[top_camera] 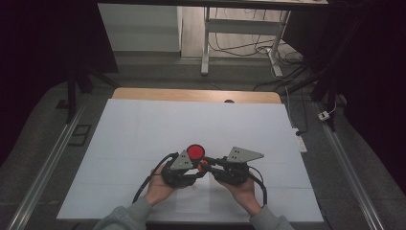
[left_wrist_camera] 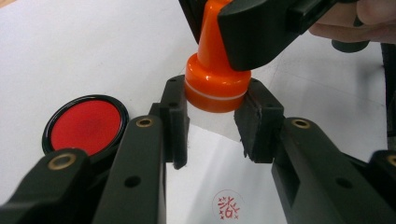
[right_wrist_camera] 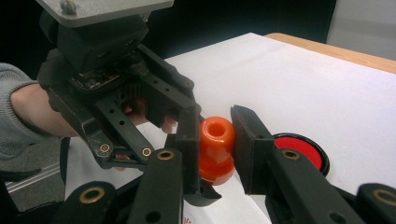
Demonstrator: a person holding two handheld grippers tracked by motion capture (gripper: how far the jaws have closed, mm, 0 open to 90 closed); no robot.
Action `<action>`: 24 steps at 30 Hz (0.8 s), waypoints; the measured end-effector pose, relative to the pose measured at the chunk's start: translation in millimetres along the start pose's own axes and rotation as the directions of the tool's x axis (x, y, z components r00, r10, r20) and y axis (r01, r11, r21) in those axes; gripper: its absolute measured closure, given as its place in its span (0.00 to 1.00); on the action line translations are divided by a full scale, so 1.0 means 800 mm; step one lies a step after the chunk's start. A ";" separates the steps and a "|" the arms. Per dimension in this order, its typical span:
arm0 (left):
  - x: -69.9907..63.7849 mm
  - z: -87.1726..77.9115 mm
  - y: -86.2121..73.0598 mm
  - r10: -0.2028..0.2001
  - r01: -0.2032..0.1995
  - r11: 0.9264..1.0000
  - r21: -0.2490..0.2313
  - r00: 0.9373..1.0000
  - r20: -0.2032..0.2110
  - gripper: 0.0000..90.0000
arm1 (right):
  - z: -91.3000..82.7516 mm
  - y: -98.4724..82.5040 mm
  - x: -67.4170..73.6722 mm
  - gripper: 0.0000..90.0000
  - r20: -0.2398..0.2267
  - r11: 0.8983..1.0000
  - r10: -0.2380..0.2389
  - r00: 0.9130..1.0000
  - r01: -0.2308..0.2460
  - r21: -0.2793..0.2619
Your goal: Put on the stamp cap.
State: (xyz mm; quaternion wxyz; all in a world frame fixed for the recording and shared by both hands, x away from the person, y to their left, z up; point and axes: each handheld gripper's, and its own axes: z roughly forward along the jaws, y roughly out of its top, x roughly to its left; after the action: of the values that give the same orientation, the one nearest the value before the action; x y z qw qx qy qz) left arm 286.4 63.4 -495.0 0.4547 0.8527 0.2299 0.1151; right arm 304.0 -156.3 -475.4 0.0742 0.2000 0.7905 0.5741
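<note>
Table, white-covered, spans middle of high view. Left hand-held gripper and right hand-held gripper meet at lower centre, tips together. Red ink pad just above them.

Left gripper view: left pads clamp wide base of orange stamp, upper centre; right jaw presses on neck above. Red seal print on paper sheet, bottom centre, seen here alone.

Right gripper view: right hand-held gripper clamped on stamp handle, hollow top facing camera, frame centre.
</note>
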 end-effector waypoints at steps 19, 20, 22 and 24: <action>-0.003 0.000 -0.001 0.009 -0.009 1.000 -0.007 1.000 -0.008 0.73 | -0.001 -0.006 0.002 0.81 0.004 1.000 0.003 1.000 -0.003 -0.030; -0.003 0.000 -0.001 0.011 -0.011 1.000 -0.007 1.000 -0.011 0.73 | -0.001 -0.006 0.002 0.81 0.003 0.999 0.003 1.000 -0.003 -0.034; -0.003 0.000 -0.001 0.012 -0.012 1.000 -0.004 1.000 -0.014 0.73 | 0.000 -0.008 0.001 0.81 0.002 0.999 0.009 1.000 -0.009 -0.038; -0.003 0.000 -0.001 0.012 -0.012 1.000 -0.003 1.000 -0.016 0.73 | 0.000 -0.009 0.000 0.81 -0.001 0.999 0.017 1.000 -0.017 -0.041</action>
State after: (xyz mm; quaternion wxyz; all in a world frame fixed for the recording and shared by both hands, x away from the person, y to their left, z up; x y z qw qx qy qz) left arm 284.0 62.3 -495.9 0.4535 0.8524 0.2283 0.1250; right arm 301.9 -158.3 -482.3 0.0729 0.2051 0.7769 0.5909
